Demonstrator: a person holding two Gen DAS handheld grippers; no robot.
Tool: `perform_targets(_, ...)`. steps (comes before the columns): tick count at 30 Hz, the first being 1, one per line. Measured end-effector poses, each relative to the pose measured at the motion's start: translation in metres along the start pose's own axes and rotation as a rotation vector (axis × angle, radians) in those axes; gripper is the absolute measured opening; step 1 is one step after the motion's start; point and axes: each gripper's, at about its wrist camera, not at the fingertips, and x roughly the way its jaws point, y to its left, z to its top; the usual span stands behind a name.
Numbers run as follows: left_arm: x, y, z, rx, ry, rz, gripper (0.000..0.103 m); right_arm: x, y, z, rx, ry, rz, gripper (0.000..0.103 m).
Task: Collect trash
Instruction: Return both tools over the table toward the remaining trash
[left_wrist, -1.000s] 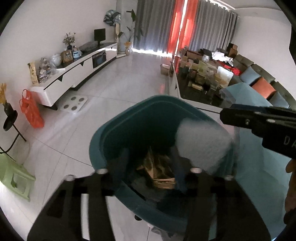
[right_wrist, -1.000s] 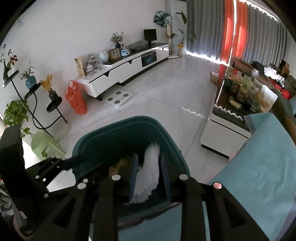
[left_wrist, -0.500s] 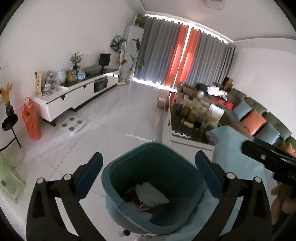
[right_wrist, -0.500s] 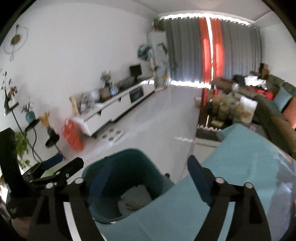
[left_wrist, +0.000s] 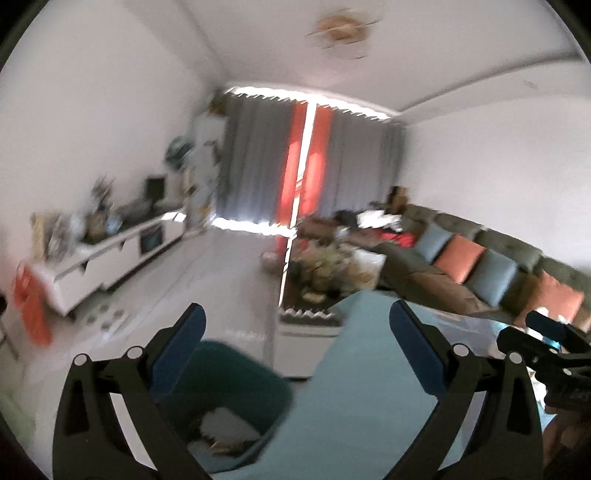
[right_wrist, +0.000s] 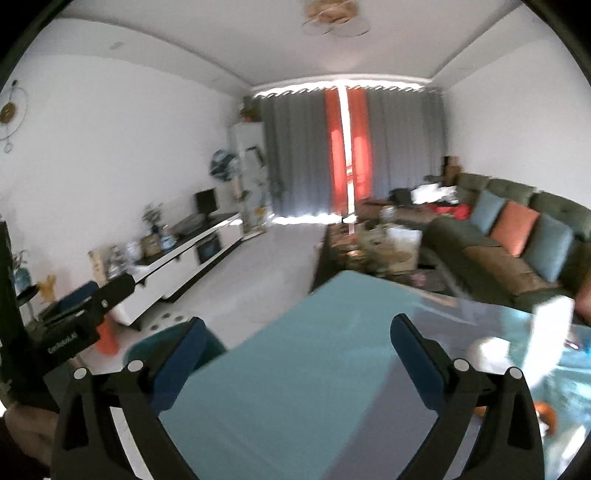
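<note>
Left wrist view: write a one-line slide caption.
Open left gripper above teal bin holding white trash.

The left gripper (left_wrist: 295, 328) stands wide, its jaws having just been opening, with nothing between them. Below its left finger sits the teal bin (left_wrist: 236, 398), white trash (left_wrist: 229, 428) inside. The blue table (left_wrist: 354, 398) stretches under its right finger.

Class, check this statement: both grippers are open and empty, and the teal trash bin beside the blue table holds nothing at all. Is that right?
One error: the teal trash bin is not empty. The left wrist view shows white trash lying inside it. The rest stands: the left gripper and right gripper are open and empty, and the bin sits beside the blue table.
</note>
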Motion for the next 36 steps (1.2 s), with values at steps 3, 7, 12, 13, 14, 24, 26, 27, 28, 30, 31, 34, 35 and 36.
perform_targets(3, -0.007, -0.037, -0.001, 0.049, -0.019, -0.066, 0.098, -0.025, -0.026, -0.011, 0.01, -0.022, -0.068, 0.096)
perform_targets(7, -0.01, -0.087, -0.011, 0.081, 0.018, -0.153, 0.098, -0.058, -0.06, -0.028, 0.04, -0.044, -0.17, 0.096)
perform_targets(12, -0.015, -0.127, -0.026, 0.069, 0.001, -0.222, 0.098, -0.088, -0.095, -0.05, 0.074, -0.054, -0.26, 0.096)
perform_targets(13, -0.016, -0.137, -0.029, 0.068, 0.011, -0.244, 0.098, -0.095, -0.101, -0.055, 0.078, -0.055, -0.271, 0.096)
perform_targets(14, -0.016, -0.144, -0.032, 0.069, 0.018, -0.257, 0.098, -0.101, -0.107, -0.059, 0.082, -0.056, -0.288, 0.096)
perform_targets(24, -0.001, -0.216, -0.057, 0.173, 0.092, -0.398, 0.098, -0.143, -0.15, -0.091, 0.134, -0.024, -0.439, 0.096)
perform_targets(26, 0.003, -0.235, -0.065, 0.191, 0.124, -0.445, 0.098, -0.149, -0.156, -0.093, 0.141, -0.022, -0.462, 0.096)
perform_targets(27, 0.006, -0.241, -0.068, 0.2, 0.131, -0.456, 0.098, -0.15, -0.16, -0.093, 0.142, -0.022, -0.469, 0.096)
perform_targets(28, 0.008, -0.249, -0.072, 0.215, 0.142, -0.473, 0.098, -0.152, -0.164, -0.094, 0.146, -0.024, -0.478, 0.096)
perform_targets(30, 0.01, -0.261, -0.079, 0.234, 0.162, -0.503, 0.098, -0.157, -0.169, -0.095, 0.155, -0.026, -0.488, 0.096)
perform_targets(31, 0.012, -0.27, -0.083, 0.245, 0.174, -0.513, 0.098, -0.158, -0.173, -0.095, 0.159, -0.028, -0.493, 0.096)
perform_targets(34, 0.018, -0.289, -0.093, 0.27, 0.206, -0.538, 0.098, -0.162, -0.184, -0.094, 0.163, -0.023, -0.496, 0.096)
perform_targets(35, 0.021, -0.297, -0.096, 0.273, 0.224, -0.545, 0.098, -0.161, -0.187, -0.094, 0.161, -0.016, -0.5, 0.096)
perform_targets(36, 0.023, -0.301, -0.096, 0.274, 0.234, -0.555, 0.098, -0.16, -0.191, -0.092, 0.16, -0.011, -0.504, 0.096)
